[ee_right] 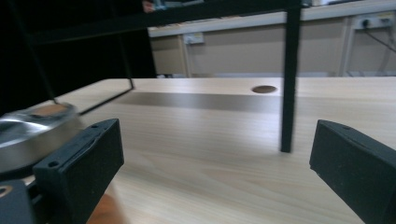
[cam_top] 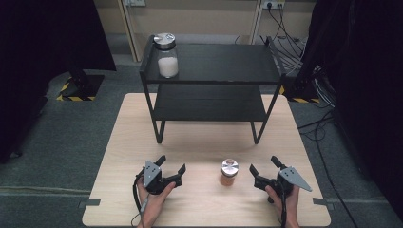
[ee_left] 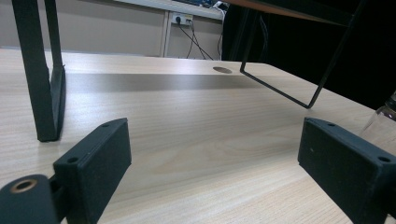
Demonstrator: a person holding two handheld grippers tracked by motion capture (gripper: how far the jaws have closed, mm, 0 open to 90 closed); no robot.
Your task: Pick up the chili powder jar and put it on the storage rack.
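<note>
My fingers (ee_left: 95, 168) are matte black. The bench (cam_top: 128, 142) is pale wood with a fine grain. The small jar (cam_top: 229, 173) holds something orange under a silver lid; the big jar (cam_top: 167, 55) holds white. The shelf (cam_top: 214, 64) is black.

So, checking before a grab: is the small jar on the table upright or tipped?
Upright: the small jar stands on the table, metal lid on top.

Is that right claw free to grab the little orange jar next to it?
Probably yes. The right claw stands open beside the small orange jar, with bare table between them and nothing in the way.
</note>
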